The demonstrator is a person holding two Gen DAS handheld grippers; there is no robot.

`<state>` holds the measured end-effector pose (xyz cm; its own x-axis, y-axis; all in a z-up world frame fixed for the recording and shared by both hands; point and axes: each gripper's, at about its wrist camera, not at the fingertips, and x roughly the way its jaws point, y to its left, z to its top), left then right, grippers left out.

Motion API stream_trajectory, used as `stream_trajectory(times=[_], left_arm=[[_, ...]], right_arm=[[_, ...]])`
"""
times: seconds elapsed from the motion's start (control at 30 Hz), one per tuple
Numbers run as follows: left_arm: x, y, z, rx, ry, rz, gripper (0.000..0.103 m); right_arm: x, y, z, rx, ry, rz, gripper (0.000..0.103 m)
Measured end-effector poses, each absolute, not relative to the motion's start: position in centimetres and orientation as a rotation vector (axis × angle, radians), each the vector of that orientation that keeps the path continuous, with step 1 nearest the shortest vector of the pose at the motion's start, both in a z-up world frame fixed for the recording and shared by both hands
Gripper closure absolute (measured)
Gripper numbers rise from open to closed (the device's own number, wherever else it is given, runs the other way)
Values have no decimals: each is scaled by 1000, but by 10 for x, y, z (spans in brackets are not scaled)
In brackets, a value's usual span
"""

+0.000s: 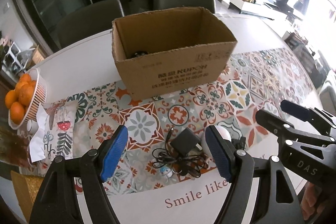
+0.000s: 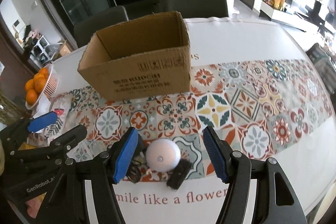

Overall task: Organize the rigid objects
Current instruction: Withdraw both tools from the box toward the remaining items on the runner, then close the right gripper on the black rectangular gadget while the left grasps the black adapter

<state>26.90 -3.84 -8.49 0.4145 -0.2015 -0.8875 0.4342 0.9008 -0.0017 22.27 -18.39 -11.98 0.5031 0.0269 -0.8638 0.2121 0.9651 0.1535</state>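
An open cardboard box (image 1: 174,68) stands on the patterned table runner, with a dark object (image 1: 137,54) low inside it; the box also shows in the right wrist view (image 2: 138,79). My left gripper (image 1: 167,153) is open above a black charger (image 1: 185,143) with a tangled cable (image 1: 178,161) and a small blue-white keychain figure (image 1: 166,172). My right gripper (image 2: 171,156) is open around a white round puck (image 2: 163,154), not touching it. A black rectangular item (image 2: 178,173) lies beside the puck. The puck is partly hidden in the left wrist view (image 1: 223,133).
A white basket of oranges (image 1: 21,98) sits at the table's left edge, next to a printed pouch (image 1: 61,129) and crumpled paper (image 1: 37,140). Two grey chairs (image 2: 195,1) stand behind the table. The white tablecloth (image 2: 241,41) carries printed text.
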Motion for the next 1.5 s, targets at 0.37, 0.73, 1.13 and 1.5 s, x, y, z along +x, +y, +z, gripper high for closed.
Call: stream_trajectory(times=[0.37, 0.73, 1.13, 1.5], left_arm=[[246, -40, -100, 337, 1043, -535, 27], [249, -50, -145, 424, 1085, -722, 31], [263, -66, -191, 600, 1129, -857, 33], [273, -74, -214, 646, 1148, -942, 38]], right_arm=[[184, -179, -144, 392, 1032, -173, 37], [160, -170, -190, 539, 1040, -292, 38], [159, -167, -236, 664, 1096, -411, 38], [157, -168, -261, 719, 1104, -491, 38]])
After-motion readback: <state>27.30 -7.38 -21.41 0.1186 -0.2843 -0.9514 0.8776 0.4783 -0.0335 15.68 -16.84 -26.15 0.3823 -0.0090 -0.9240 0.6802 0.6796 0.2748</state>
